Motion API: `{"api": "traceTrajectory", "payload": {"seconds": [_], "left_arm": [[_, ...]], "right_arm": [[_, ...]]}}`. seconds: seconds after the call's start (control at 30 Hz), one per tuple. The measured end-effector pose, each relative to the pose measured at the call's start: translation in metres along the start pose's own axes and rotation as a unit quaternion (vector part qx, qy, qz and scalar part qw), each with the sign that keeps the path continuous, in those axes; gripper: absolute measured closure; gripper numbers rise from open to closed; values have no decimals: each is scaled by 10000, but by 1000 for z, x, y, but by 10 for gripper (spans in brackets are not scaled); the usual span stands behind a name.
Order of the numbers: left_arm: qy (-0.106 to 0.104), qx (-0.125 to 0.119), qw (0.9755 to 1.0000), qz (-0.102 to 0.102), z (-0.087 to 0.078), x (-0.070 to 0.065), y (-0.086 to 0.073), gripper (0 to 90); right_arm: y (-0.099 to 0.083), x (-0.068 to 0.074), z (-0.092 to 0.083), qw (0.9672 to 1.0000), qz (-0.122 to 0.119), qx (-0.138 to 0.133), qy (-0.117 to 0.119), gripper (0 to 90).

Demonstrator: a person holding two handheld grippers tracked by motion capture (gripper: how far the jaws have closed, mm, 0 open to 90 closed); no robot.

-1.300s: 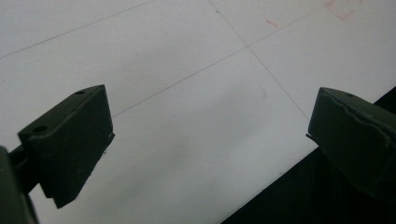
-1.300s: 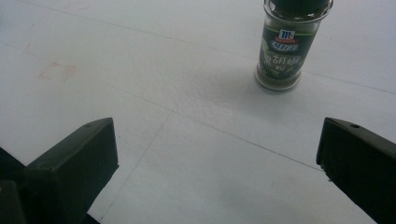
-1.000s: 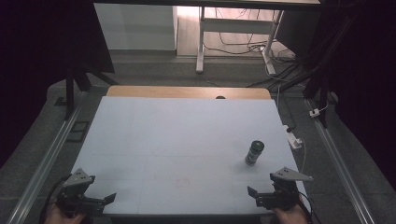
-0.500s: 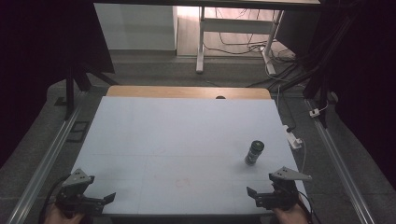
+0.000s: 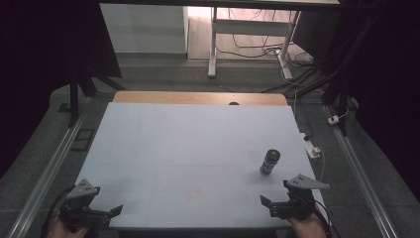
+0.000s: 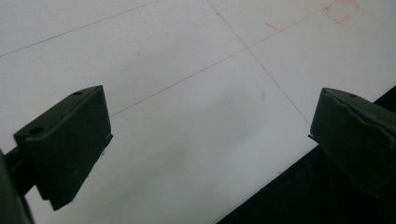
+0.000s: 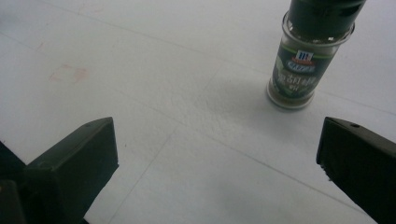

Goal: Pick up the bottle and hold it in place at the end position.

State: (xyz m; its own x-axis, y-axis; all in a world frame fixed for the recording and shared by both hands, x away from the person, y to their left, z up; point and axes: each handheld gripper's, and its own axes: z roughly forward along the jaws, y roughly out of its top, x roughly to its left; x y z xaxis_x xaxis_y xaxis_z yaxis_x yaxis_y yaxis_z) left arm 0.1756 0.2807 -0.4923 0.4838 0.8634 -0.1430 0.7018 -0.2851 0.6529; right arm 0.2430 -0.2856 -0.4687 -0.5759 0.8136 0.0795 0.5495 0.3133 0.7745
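Note:
A small glass spice jar (image 5: 270, 162) with a dark cap and a green label stands upright on the white table (image 5: 193, 148), toward its right front. In the right gripper view the spice jar (image 7: 308, 56) is ahead and right of centre, beyond the jaws. My right gripper (image 5: 271, 207) is held at the table's front right corner, open, with nothing between its jaws; the gap (image 7: 215, 154) frames bare table. My left gripper (image 5: 111, 212) hovers at the front left corner, also open and empty (image 6: 210, 135), over the table's front edge.
A white power strip (image 5: 312, 148) with a cable lies just off the table's right edge. A wooden strip (image 5: 198, 97) runs along the far edge. Metal rails (image 5: 54, 163) flank both sides. A faint red square mark (image 7: 70, 73) is on the table surface.

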Motion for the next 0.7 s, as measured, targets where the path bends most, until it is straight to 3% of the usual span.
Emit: {"api": "traceTrajectory", "payload": {"seconds": [0.3, 0.7], "left_arm": [[5, -5, 10000, 6, 0, 0, 0, 0], [-3, -17, 10000, 7, 0, 0, 0, 0]], "right_arm": [[3, -5, 6, 9998, -6, -177, -37, 0], [6, -16, 18, 9997, 157, -11, -171, 0]]}}
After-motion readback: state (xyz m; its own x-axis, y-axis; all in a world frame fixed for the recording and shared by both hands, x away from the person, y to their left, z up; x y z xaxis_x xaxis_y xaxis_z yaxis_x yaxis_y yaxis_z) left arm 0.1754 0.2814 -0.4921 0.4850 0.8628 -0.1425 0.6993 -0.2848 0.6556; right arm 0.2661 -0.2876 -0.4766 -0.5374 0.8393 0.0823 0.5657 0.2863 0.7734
